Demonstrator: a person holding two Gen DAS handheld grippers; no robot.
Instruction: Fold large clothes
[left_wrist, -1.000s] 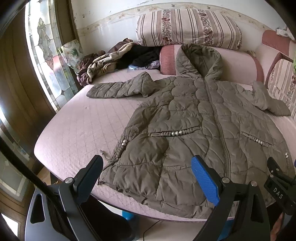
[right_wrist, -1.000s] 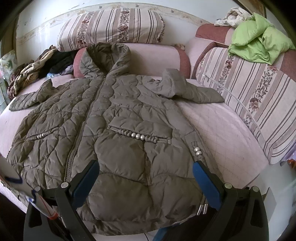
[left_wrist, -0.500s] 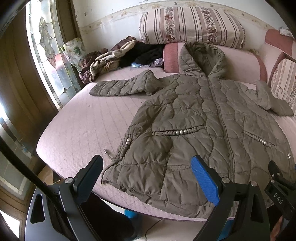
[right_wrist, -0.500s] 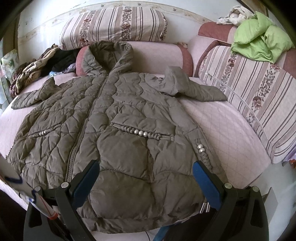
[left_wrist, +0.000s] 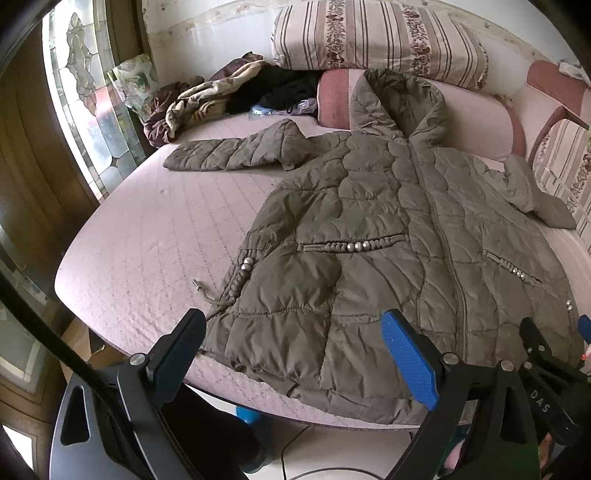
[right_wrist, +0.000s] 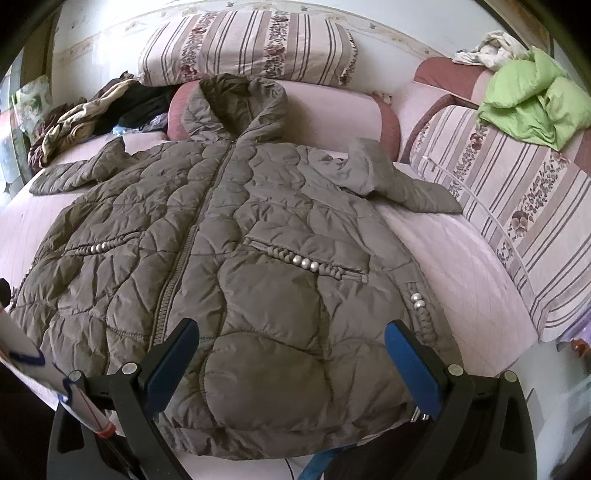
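In the left wrist view the quilted coat (left_wrist: 388, 251) fills centre and right of frame, nearer than a second ago; the left gripper (left_wrist: 295, 354) gapes wide and empty over its hem. In the right wrist view the right gripper (right_wrist: 291, 358) has closed in too, jaws wide, so no fold has begun.

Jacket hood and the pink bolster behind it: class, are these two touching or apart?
Touching. In the right wrist view the hood leans up against the pink bolster, with no gap visible between them.
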